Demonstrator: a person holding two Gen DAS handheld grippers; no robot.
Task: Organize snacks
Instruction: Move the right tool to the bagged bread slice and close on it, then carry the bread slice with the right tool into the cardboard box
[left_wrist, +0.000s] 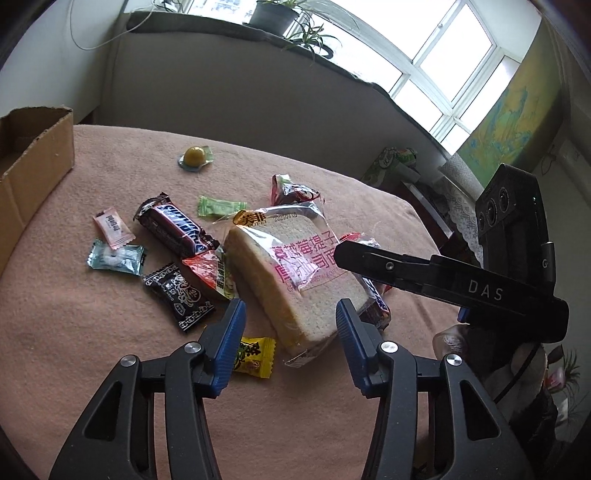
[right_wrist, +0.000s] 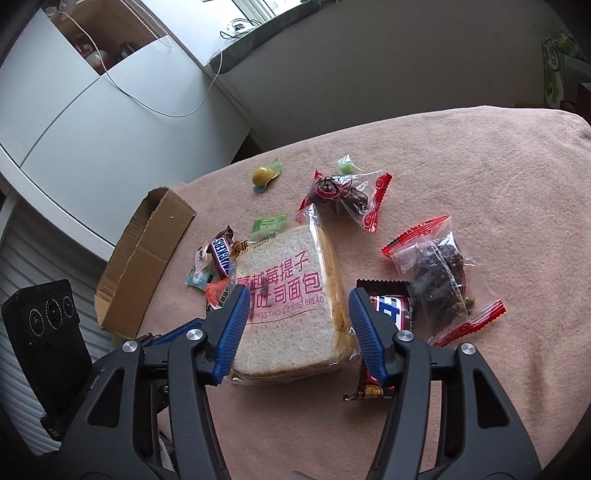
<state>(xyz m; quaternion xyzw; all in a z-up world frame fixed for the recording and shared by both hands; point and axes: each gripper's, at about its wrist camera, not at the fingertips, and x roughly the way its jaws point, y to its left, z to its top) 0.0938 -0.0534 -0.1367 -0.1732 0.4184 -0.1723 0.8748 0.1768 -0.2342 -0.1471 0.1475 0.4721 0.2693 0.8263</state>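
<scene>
Right wrist view: right gripper jaws apart, straddling the bagged toast mid-surface, probably lining up a grab. Left gripper also apart, cardboard box waiting far left.

Both wrist cameras looked down close over the bagged bread from opposite sides (each glimpsing the other rig).
</scene>
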